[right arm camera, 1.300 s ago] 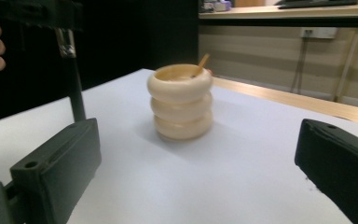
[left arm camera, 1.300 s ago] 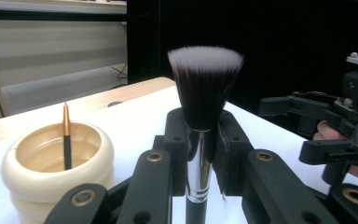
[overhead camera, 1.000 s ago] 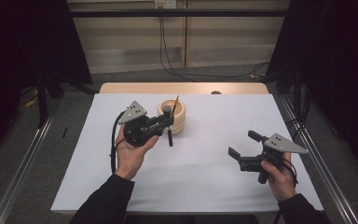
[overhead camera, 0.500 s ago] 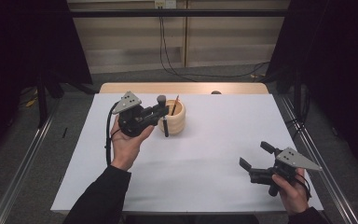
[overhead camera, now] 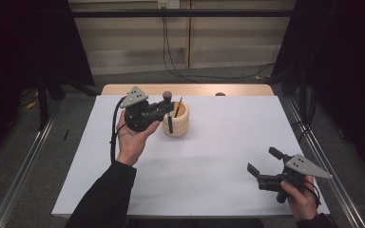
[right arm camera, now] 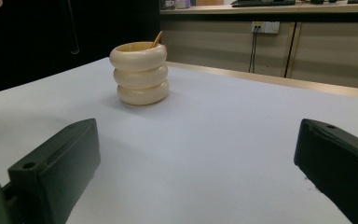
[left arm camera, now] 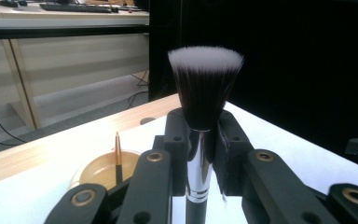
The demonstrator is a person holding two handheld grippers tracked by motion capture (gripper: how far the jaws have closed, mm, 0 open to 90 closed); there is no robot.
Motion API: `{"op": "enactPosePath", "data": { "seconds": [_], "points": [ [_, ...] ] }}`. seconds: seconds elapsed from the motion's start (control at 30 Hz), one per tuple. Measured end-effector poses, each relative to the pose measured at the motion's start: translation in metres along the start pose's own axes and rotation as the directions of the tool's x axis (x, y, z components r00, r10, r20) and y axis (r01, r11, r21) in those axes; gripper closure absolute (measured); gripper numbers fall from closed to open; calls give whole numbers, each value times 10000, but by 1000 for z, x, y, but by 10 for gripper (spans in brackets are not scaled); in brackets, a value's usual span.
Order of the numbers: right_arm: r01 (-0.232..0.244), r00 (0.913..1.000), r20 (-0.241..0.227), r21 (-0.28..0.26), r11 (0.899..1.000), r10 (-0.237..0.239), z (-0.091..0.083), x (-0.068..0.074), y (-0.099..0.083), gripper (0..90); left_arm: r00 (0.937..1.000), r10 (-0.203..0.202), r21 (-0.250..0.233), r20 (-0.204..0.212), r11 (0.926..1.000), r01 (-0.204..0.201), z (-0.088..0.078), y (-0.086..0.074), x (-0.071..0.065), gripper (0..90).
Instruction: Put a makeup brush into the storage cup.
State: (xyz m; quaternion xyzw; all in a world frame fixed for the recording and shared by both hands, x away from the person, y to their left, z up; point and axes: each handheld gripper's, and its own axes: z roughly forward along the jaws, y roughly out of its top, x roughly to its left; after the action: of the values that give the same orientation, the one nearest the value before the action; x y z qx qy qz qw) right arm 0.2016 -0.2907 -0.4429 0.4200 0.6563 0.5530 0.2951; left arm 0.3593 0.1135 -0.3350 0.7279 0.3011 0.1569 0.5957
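Brush (left arm camera: 205,93) stands upright, bristles up, clamped between the jaws of the left gripper (overhead camera: 167,110), just beside the near-left rim of the ribbed cream holder (overhead camera: 176,122) at the far middle of the white table (overhead camera: 218,156). Compared with a second ago, this gripper sits higher and farther left. The right gripper (overhead camera: 261,166), jaws spread and empty, has dropped back to the near right corner.

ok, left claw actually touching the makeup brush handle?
Touching. In the left gripper view the left claw is shut on the makeup brush, both jaws pressed against its silver ferrule with no gap, bristles pointing up.
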Motion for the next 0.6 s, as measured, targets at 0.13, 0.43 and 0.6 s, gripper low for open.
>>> {"op": "enactPosePath", "data": {
  "seconds": [0.13,0.43,0.6],
  "points": [
    [-138,9999,53,-23,9999,138,0,-1,-1,0,9998,-53,58,-186,10000,54,4,1,8,776],
    [-120,9999,-82,2,9999,120,1,-1,-2,0,9994,-41,-127,-345,9999,37,12,10,20,776],
    [-94,9999,-71,-14,10000,94,1,0,-2,0,9990,-41,-45,-449,10000,39,21,15,26,775]
  ]
}}
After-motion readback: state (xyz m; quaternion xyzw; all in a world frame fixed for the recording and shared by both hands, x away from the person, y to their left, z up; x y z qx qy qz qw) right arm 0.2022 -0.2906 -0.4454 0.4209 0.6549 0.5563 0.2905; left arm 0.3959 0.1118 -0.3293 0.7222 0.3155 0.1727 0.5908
